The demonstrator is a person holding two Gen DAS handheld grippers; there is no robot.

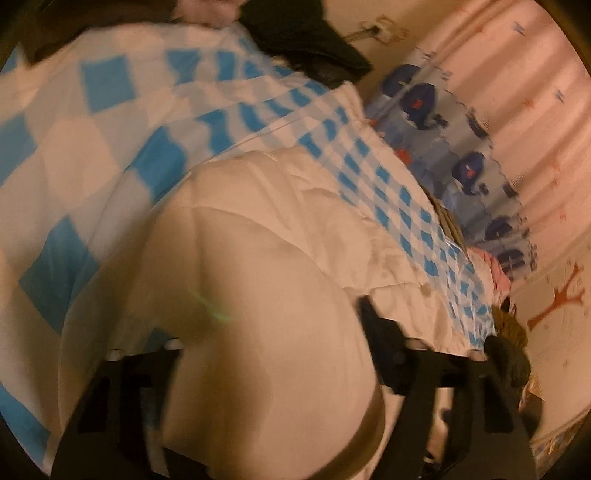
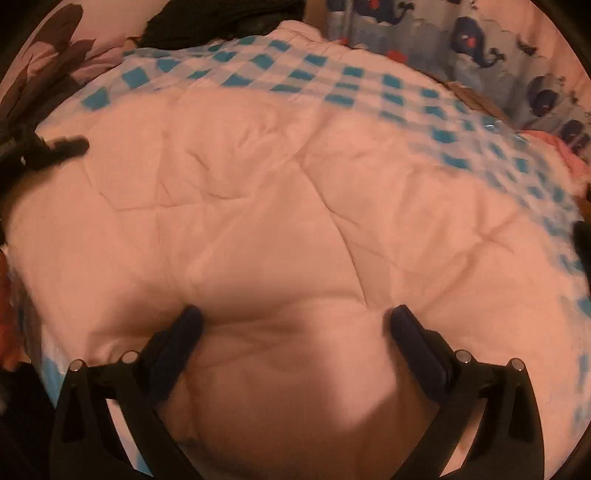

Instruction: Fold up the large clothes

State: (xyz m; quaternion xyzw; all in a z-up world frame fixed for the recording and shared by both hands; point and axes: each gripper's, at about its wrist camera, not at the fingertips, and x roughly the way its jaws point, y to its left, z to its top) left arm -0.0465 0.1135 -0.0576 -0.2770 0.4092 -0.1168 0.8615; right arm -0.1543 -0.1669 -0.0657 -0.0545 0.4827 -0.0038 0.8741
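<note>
A thick white quilt (image 2: pixel 280 206) with a blue-and-white check side (image 1: pixel 92 155) lies spread over the bed and fills both views. A bulging fold of its white side (image 1: pixel 266 369) is bunched between the jaws of my left gripper (image 1: pixel 273 332). The right finger (image 1: pixel 373 328) lies against the fold, and the fabric hides the left finger. My right gripper (image 2: pixel 295 321) stands wide open, with both fingertips (image 2: pixel 190 321) denting the white surface and a soft hump of quilt between them. A dark finger of the left gripper (image 2: pixel 62 146) shows at the left edge of the right wrist view.
A black garment (image 1: pixel 306 33) lies at the far end of the quilt. A whale-print cloth (image 1: pixel 454 147) runs along the bed's right side beside a pink striped curtain (image 1: pixel 517 85). A flower-print pillow (image 2: pixel 55 62) sits at the back left. Beyond it is a wall with an orange tree decal (image 1: pixel 557 299).
</note>
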